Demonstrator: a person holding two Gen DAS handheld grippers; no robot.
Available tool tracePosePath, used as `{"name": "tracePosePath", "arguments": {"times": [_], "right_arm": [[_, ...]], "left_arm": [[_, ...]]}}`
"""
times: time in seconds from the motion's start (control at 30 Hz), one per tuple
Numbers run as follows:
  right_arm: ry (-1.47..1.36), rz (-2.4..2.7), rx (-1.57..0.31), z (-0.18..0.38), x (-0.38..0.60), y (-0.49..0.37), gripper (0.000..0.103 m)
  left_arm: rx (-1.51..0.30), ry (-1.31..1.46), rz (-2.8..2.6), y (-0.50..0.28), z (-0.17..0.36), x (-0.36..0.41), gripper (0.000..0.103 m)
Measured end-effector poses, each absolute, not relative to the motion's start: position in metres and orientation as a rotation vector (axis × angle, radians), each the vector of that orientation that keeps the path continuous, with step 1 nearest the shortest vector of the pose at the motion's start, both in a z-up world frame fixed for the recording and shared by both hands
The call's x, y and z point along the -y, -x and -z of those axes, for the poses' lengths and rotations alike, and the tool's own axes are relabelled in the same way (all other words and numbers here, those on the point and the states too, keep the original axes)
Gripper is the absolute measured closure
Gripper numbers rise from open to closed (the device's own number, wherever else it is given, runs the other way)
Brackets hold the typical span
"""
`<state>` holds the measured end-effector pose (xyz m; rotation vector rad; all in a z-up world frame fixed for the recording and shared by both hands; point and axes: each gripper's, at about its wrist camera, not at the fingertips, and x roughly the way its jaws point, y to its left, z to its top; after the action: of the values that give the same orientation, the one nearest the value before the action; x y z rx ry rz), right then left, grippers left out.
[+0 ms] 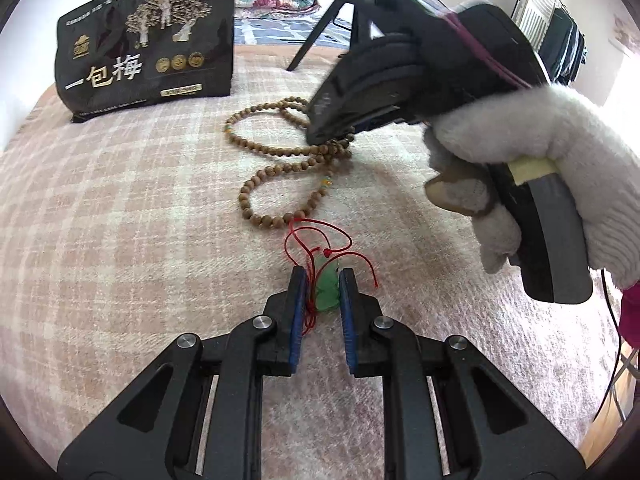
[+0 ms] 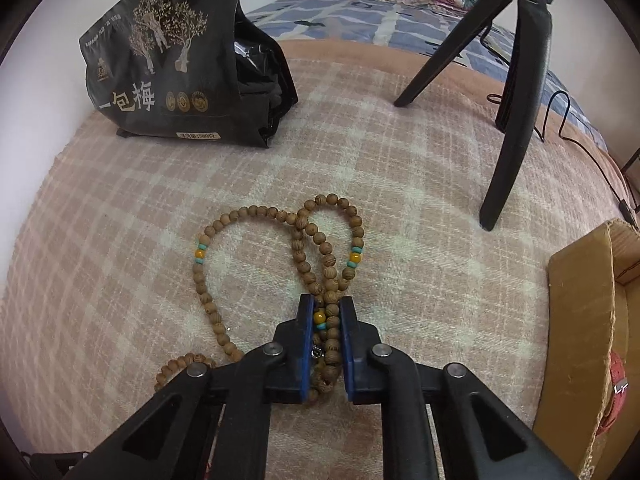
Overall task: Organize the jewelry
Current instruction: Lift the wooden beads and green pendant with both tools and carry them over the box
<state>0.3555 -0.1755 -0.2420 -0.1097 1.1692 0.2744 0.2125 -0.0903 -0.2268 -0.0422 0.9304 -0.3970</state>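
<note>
**Both grippers down on the jewelry**

Right now your left gripper (image 1: 323, 294) has its blue pads on either side of the green pendant (image 1: 326, 292), which lies on the plaid blanket (image 1: 120, 220) with its red cord (image 1: 320, 240) looped loosely ahead of it and partly trailing along the left pad. The pads look to be touching the pendant, though from this angle you cannot be sure they are fully pressing it.

Your right gripper (image 2: 326, 320) is pinched around a bunched stretch of the wooden bead necklace (image 2: 256, 216); several strands, with an orange and a turquoise bead, sit squeezed between the pads. Two loops of the necklace fan out on the blanket ahead of it, and another loop lies back to the left.

Your gloved right hand (image 1: 560, 168) holds that gripper's handle in the left wrist view.

A black snack bag (image 2: 168, 68) stands at the far left, tripod legs (image 2: 516, 120) at the far right, and a cardboard box (image 2: 580, 340) lies at the right edge.
</note>
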Motion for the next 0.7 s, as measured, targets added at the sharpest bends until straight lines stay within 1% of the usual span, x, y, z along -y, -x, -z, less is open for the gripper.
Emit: {"name": "tracePosePath", "arguments": {"times": [0.13,0.17,0.2,0.4,0.7], "right_arm": [[0.029,-0.287,-1.161,0.234,0.191,-0.347,0.095],[0.023,-0.289,-1.156,0.231,0.192,-0.346,0.098],[0.020,-0.291,-1.151,0.227,0.193,-0.344,0.099],[-0.021,-0.309,-1.109,0.205,0.197,-0.327,0.099],[-0.041,-0.334,-1.051,0.172,0.197,-0.307,0.099]], "left_arm": [[-0.932,0.059,0.385,-0.206,0.224,0.080,0.088],[-0.933,0.060,0.382,-0.207,0.224,0.077,0.088],[-0.933,0.060,0.377,-0.218,0.225,0.073,0.088],[-0.920,0.063,0.358,-0.208,0.217,0.068,0.088],[-0.883,0.055,0.345,-0.188,0.190,0.063,0.088]]}}
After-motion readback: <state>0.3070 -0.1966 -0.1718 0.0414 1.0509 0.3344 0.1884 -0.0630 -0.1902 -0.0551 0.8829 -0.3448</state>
